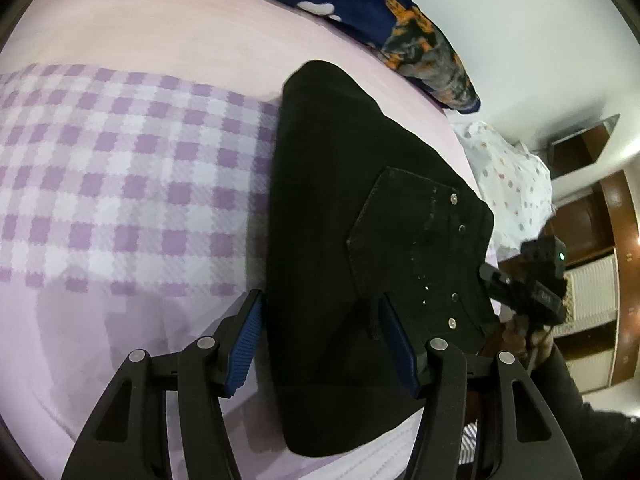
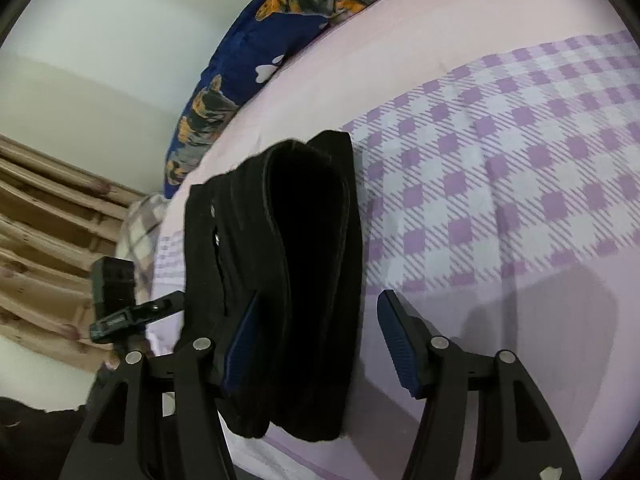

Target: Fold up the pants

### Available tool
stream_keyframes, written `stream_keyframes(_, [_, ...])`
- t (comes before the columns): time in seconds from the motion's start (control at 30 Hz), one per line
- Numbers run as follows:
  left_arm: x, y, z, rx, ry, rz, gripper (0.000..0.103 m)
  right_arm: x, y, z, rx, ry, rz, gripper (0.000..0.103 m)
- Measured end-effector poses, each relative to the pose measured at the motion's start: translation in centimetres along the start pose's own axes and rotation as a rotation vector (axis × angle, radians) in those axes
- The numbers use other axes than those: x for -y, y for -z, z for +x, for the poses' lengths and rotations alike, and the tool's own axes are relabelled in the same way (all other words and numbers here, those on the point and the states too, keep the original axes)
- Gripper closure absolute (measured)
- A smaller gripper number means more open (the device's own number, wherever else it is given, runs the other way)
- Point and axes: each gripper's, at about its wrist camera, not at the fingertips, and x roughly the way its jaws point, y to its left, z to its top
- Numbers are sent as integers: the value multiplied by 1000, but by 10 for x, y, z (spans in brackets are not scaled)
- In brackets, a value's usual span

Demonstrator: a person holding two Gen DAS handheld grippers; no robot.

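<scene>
The bed (image 1: 120,340) is seen to be covered by a soft lilac sheet with a purple-and-white checked band; a navy dog-print cushion (image 1: 420,36) lies at the 1 o'clock edge in the left wrist view. The black pants (image 1: 352,216) are laid on the sheet, already folded into a thick, layered bundle, rear pocket and metal rivets uppermost. The cloth is judged heavy, limp and non-slippery, like denim; it would best be gripped through all layers at a folded edge. The left tool (image 1: 320,344) is held apart over the near edge, nothing clamped. The right tool (image 2: 316,340) is likewise spread, astride the bundle's end without pressing.
</scene>
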Motion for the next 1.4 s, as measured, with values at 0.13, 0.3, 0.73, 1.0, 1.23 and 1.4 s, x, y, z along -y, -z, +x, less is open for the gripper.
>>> stream_keyframes(0.13, [2, -11, 6, -16, 35, 10, 44, 5, -11, 13, -37, -80, 5, 53])
stream_keyframes(0.3, [7, -22, 14, 5, 49, 26, 44, -4, -21, 32, -79, -110, -34, 56])
stream_keyframes(0.73, [32, -13, 9, 84, -116, 92, 75, -25, -5, 26, 54, -40, 42, 76])
stream_keyframes(1.0, [55, -9, -1, 110, -211, 147, 82, -62, -4, 21, 93, -24, 18, 78])
stream_keyframes(1.23, [45, 2, -26, 160, -266, 148, 82, -90, -4, 41, 70, -57, -11, 78])
stream_keyframes(1.4, [26, 1, -46, 189, -294, 116, 82, -109, -9, 67, 49, -89, -15, 78])
